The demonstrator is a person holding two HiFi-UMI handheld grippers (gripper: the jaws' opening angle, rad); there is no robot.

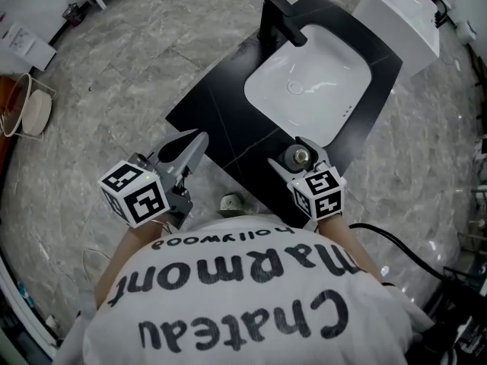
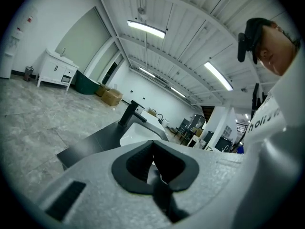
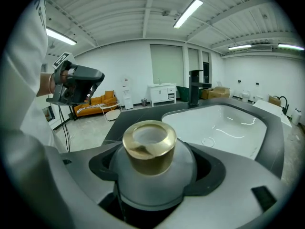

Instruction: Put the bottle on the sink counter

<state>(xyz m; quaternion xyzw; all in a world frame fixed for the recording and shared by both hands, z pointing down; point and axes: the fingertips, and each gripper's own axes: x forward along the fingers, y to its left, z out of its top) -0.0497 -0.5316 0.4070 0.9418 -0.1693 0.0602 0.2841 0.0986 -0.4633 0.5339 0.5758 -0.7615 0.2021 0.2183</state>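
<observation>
Still to set down and let go: frosted grey round bottle with gold cap (image 3: 149, 149), clenched in right tool (image 1: 299, 158) over black tabletop's (image 1: 217, 116) near edge, left tool (image 1: 192, 144) closed, empty.

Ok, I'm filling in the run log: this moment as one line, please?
right hand-held gripper: shut on bottle | left hand-held gripper: shut, empty | bottle: upright, over near edge of counter, beside sink | step: not yet released
</observation>
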